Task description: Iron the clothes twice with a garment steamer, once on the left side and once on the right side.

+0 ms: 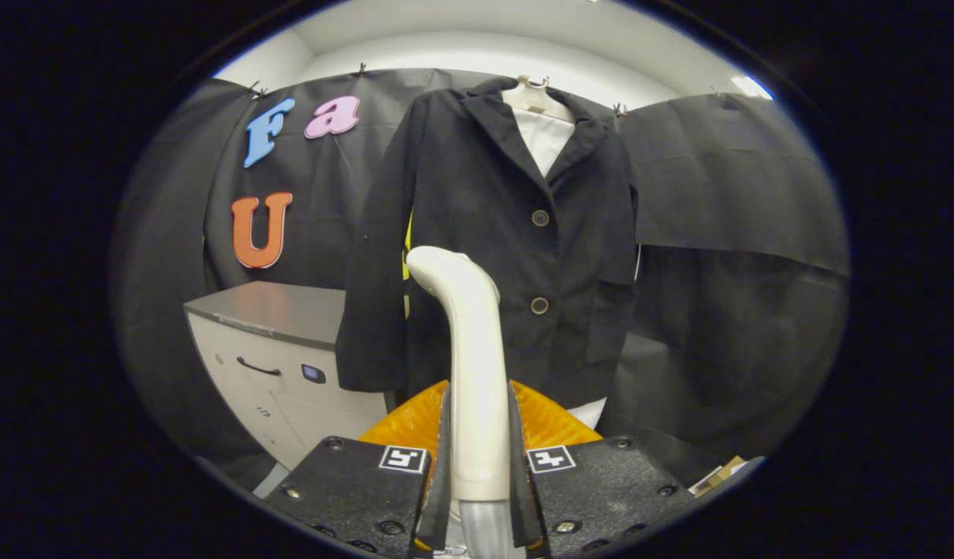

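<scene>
The cream steamer wand (470, 365) is clamped between the two fingers of the gripper (477, 458), both pressing against its straight handle, with the jaws narrowed onto it. The wand stands upright, its bent head curving over to the left, in front of the dark jacket (500, 233). A grey hose end (480, 528) is seen below the handle, between the fingers. The jacket is hung on a pale hanger form (532, 97) against the booth's black cloth wall, with a white shirt (545, 138) showing at its open collar. Two buttons (539, 218) are seen down the jacket's front, and a pocket lies to their right. An orange ribbed object (414, 423) is seen just behind the fingers, below the jacket's hem. To the left of the jacket stands a white cabinet (275, 373) with a grey top and a dark handle. No readable brand or writing is made out on the wand or the jacket; small square markers (404, 458) are fixed on the gripper's body.
</scene>
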Demonstrator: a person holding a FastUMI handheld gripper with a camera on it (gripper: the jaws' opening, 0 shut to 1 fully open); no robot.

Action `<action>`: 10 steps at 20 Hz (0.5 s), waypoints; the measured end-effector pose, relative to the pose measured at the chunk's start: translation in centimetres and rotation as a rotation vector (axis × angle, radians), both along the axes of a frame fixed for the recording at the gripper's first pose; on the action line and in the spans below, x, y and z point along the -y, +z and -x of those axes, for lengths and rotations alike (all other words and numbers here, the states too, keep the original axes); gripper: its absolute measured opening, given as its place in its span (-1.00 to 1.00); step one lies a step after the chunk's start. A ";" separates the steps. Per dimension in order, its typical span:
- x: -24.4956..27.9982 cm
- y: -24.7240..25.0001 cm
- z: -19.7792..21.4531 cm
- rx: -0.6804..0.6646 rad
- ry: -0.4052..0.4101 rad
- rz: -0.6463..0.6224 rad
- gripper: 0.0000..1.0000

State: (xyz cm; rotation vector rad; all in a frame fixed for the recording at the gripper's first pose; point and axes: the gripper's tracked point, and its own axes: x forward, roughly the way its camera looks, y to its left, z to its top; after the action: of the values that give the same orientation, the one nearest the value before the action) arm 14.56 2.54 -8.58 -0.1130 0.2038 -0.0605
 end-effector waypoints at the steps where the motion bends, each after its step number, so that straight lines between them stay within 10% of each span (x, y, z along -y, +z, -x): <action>1: 0.2 -0.8 0.3 -0.015 0.000 0.001 -0.32; 10: 0.6 -7.1 2.4 -0.133 -0.001 -0.027 -0.33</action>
State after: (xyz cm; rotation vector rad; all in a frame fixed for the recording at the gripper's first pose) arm 12.16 1.90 -15.71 -0.0900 0.3377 -0.0508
